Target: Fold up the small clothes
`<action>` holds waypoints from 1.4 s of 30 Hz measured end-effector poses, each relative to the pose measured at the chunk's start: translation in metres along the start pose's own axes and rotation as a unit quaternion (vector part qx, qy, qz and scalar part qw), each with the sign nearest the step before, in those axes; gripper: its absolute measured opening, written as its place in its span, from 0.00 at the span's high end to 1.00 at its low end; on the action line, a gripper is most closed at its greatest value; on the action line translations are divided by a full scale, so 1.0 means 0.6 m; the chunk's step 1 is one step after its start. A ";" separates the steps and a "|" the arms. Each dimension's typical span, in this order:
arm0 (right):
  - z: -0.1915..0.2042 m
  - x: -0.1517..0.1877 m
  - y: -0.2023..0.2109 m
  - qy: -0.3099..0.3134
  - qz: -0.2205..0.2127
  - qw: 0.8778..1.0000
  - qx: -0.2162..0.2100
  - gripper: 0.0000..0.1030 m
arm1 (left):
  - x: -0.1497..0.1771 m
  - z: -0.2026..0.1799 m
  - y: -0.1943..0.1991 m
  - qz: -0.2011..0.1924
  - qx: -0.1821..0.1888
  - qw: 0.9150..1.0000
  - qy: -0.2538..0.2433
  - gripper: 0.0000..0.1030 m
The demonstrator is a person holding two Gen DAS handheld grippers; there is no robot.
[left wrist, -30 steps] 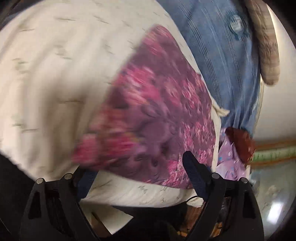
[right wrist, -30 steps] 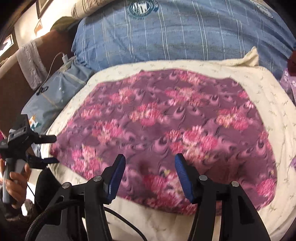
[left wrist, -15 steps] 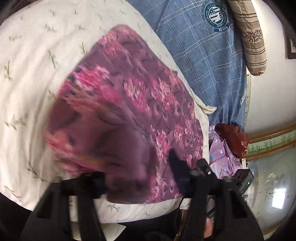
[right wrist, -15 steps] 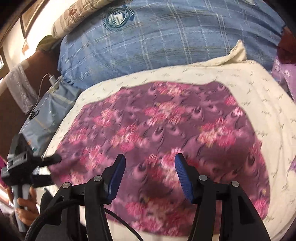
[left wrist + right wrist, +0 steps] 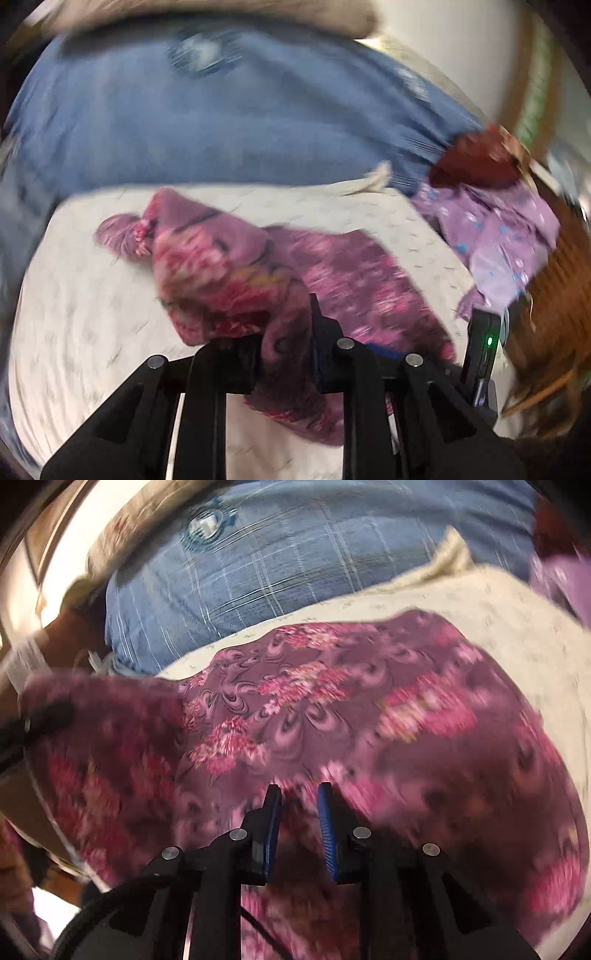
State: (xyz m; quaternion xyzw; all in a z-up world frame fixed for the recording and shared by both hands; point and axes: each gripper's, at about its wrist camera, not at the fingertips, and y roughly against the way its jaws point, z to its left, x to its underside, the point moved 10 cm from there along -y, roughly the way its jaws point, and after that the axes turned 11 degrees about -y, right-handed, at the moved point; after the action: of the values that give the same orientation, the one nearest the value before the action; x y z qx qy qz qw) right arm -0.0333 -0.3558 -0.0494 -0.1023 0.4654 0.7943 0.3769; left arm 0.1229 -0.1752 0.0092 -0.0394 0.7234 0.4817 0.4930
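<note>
A purple cloth with pink flowers [image 5: 343,273] lies on a cream sheet [image 5: 88,295]. My left gripper [image 5: 286,332] is shut on a bunched edge of this cloth and lifts it, so a fold hangs over the rest. In the right wrist view the same cloth [image 5: 332,709] fills the middle. My right gripper [image 5: 298,805] has closed on the cloth's near edge, with a fold of fabric between its blue pads [image 5: 327,827]. The left gripper shows blurred at the far left of that view [image 5: 40,720], holding up a corner.
A blue checked cover [image 5: 221,122] lies behind the cream sheet and also shows in the right wrist view [image 5: 295,554]. A lilac dotted garment [image 5: 502,236] and a dark red item [image 5: 476,158] lie at the right. A woven brown basket [image 5: 554,332] stands at the far right.
Both grippers have closed on the flowered cloth's near edge. The left one has lifted its corner and swung round, folding the cloth over itself. The right gripper moved forward onto the cloth.
</note>
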 end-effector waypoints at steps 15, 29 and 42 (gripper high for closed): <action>-0.218 0.028 0.145 -0.288 -0.006 0.947 -0.139 0.81 | 0.036 -0.296 -0.225 0.201 0.201 0.957 -0.062 0.75; -0.220 -0.100 0.213 -0.287 -0.061 0.945 -0.146 0.38 | 0.113 -0.052 -0.117 0.195 0.175 0.955 0.135 0.28; -0.070 -0.167 0.079 -0.154 -0.025 0.987 -0.037 0.83 | 0.134 -0.063 -0.133 0.207 0.199 0.939 0.191 0.69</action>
State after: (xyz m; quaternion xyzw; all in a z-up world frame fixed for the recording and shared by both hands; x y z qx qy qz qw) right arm -0.0043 -0.4536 0.0105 -0.0043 0.3691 0.8077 0.4597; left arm 0.0986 -0.2120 -0.1020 0.1186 0.8773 0.4027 0.2329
